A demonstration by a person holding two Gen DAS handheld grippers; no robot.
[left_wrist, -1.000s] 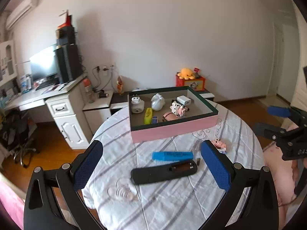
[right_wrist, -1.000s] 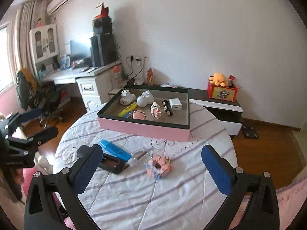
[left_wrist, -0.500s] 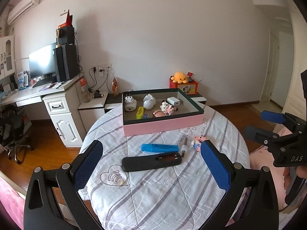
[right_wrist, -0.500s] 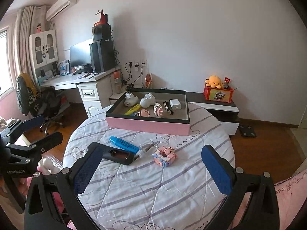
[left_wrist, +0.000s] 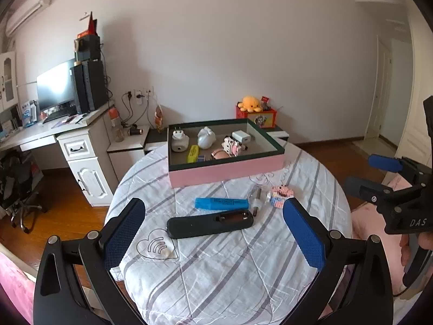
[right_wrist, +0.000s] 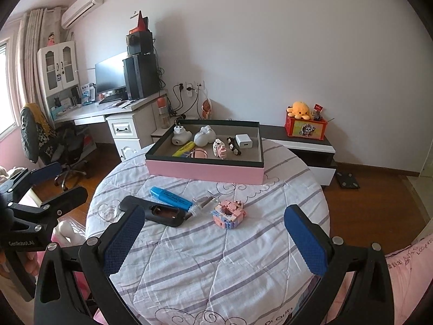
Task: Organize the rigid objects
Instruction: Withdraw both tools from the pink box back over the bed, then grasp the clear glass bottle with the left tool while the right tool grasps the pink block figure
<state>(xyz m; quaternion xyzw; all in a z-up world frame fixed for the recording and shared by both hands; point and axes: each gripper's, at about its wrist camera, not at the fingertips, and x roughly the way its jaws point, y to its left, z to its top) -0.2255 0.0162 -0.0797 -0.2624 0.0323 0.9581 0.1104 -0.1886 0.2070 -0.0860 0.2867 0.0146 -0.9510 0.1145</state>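
A pink box (left_wrist: 227,170) (right_wrist: 205,170) with a dark rim stands at the far side of the round table and holds several small objects. In front of it lie a blue marker (left_wrist: 221,203) (right_wrist: 170,196), a black remote (left_wrist: 209,223) (right_wrist: 154,211) with its battery bay open, a small clear tube (left_wrist: 256,197) (right_wrist: 201,204) and a pink block toy (left_wrist: 280,196) (right_wrist: 228,212). My left gripper (left_wrist: 213,233) is open and empty, held back from the near table edge. My right gripper (right_wrist: 213,237) is open and empty too. Each gripper shows in the other's view, the right one (left_wrist: 379,173) and the left one (right_wrist: 54,181).
The table wears a white striped cloth (left_wrist: 243,257). A white desk (left_wrist: 78,140) with monitor stands at the left, an office chair (right_wrist: 62,146) beside it. A low cabinet (right_wrist: 305,146) with a red box and orange plush is behind the table.
Both grippers have pulled back and risen from the table, so the objects look smaller and farther. Nothing on the table has moved; both grippers stay open.
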